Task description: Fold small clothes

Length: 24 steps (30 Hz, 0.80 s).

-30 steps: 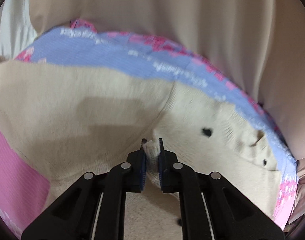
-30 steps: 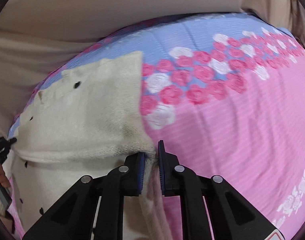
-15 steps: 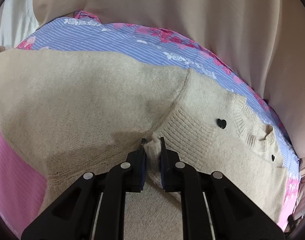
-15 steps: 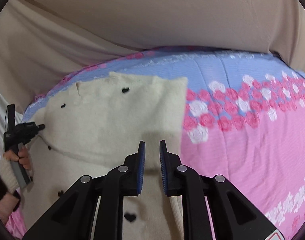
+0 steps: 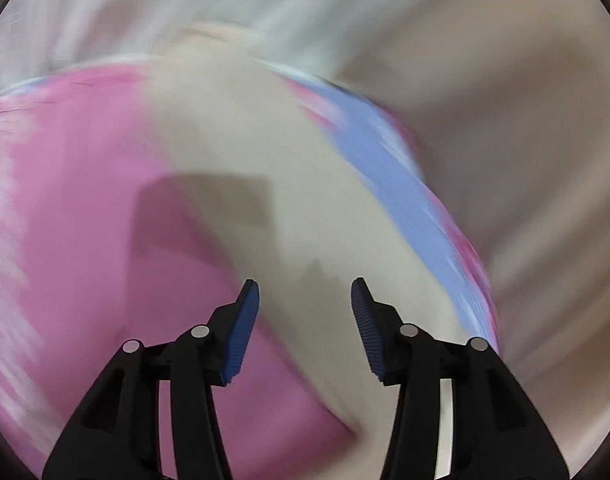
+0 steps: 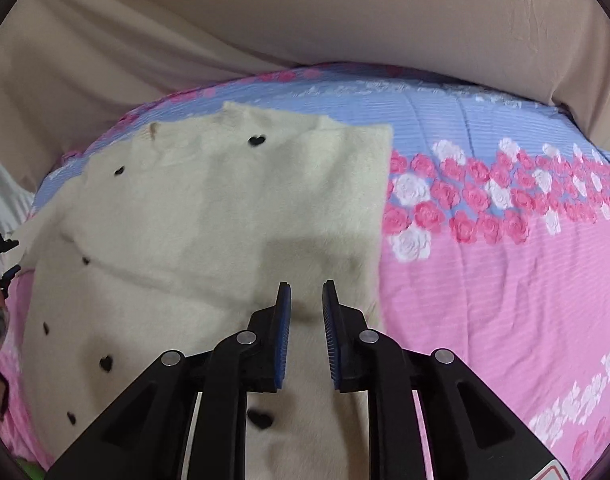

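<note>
Right wrist view showed the flowered bedspread [image 6: 505, 280] carrying the cream sweater [image 6: 225, 208] at its far left corner. Its long side ran away from the right gripper [image 6: 306, 312], whose empty fingers were spreading just above it. The left gripper [image 5: 305, 312] was also spreading, empty.

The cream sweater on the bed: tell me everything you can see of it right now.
The cream sweater is a fuzzy knit dotted with small black hearts, lying flat on the pink-and-blue floral bedspread. One side is folded in, leaving a straight right edge. The right claw hovers above it, jaws opening, nothing between them.
</note>
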Each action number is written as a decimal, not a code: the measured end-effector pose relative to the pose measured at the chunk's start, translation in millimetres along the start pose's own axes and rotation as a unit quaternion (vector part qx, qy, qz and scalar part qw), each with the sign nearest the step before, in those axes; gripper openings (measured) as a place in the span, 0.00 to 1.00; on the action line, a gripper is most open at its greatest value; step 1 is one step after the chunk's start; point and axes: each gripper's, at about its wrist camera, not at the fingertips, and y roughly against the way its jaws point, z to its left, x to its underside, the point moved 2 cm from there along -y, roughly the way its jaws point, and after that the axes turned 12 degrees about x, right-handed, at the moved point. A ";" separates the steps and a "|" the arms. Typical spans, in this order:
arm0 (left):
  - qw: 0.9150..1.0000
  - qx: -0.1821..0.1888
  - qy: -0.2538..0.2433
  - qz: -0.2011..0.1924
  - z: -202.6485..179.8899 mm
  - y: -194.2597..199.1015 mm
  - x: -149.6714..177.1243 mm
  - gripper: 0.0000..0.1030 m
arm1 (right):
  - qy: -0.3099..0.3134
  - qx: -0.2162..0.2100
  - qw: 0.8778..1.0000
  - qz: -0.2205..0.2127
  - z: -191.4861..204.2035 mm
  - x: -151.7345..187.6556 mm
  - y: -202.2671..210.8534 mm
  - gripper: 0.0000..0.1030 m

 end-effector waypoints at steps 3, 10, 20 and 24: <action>0.996 -0.046 0.070 -0.039 53.1 -5.1 -51.3 0.46 | 0.003 -0.010 1.000 0.021 7.9 17.4 1.8 0.20; 0.998 -0.034 -0.018 -0.039 13.4 -26.1 -73.0 0.05 | 0.030 -0.012 0.999 0.034 32.8 30.4 8.0 0.25; 0.929 0.243 -0.279 0.010 -230.4 62.4 78.6 0.05 | -0.010 -0.035 0.999 0.016 17.5 20.5 20.1 0.28; 0.897 0.253 -0.337 0.134 -247.7 43.8 202.7 0.07 | -0.031 -0.033 0.999 0.017 -0.9 27.3 19.4 0.29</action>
